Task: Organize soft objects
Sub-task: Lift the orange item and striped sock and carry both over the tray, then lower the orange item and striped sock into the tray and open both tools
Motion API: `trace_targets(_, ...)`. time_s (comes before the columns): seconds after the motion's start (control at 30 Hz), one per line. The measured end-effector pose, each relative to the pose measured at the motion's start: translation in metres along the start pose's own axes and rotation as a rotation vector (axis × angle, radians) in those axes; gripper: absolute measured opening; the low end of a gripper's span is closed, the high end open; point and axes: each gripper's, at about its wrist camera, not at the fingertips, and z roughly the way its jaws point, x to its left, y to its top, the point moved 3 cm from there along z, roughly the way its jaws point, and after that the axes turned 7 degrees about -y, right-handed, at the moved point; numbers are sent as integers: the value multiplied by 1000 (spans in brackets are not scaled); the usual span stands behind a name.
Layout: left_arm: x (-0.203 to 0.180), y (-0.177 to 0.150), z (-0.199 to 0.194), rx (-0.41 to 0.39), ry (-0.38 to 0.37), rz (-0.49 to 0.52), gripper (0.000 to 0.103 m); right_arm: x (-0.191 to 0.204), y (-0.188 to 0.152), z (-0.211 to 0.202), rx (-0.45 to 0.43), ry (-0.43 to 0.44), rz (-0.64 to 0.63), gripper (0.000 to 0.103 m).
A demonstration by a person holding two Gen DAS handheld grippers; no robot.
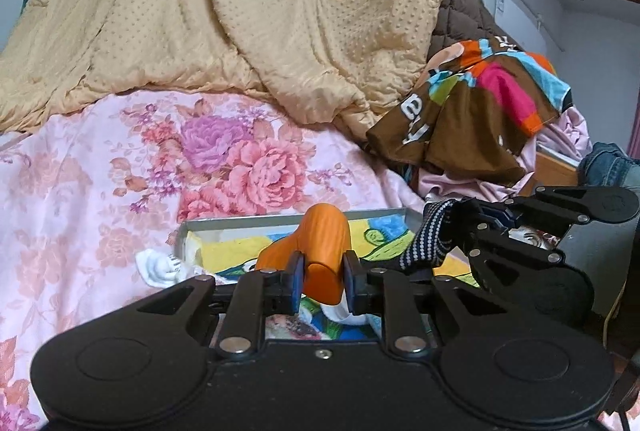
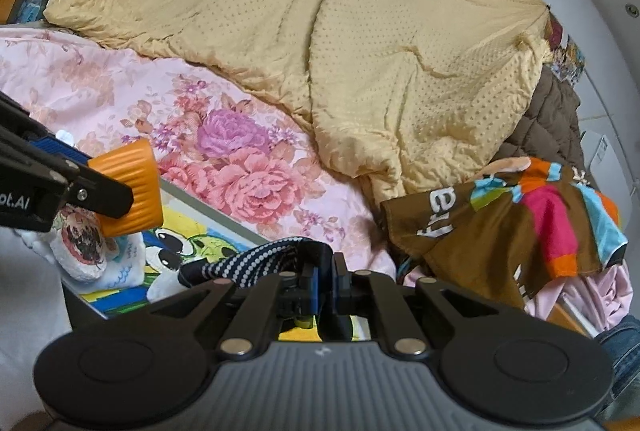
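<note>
My left gripper (image 1: 323,285) is shut on an orange ribbed soft piece (image 1: 324,243) and holds it above a grey tray (image 1: 280,220) lined with a cartoon cloth. It also shows in the right wrist view (image 2: 130,187) at the left. My right gripper (image 2: 325,289) is shut on a navy sock with white dots (image 2: 244,265), which hangs to its left. In the left wrist view the right gripper (image 1: 460,221) and the sock (image 1: 426,245) are at the right, over the tray. White soft items (image 2: 86,251) lie in the tray.
The tray (image 2: 208,209) rests on a pink floral bedsheet (image 1: 120,167). A yellow quilt (image 1: 240,11) is heaped behind. A brown and multicolour garment (image 1: 480,111) and pink clothes lie at the right, with a brown quilted jacket (image 2: 548,123) behind.
</note>
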Motion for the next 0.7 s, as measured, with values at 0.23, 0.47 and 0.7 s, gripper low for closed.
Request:
trace_targets(0.23, 4, -4, 4, 26, 10, -13, 24, 2, -4, 11, 61, 50, 29, 8)
trace_targets(0.47, 2, -7, 8, 52, -12, -4, 28, 0, -10, 16, 111, 77, 54, 10)
trace_targets(0.7, 1, -9, 9, 64, -25, -5, 31, 1, -13, 16, 129, 91, 56, 17)
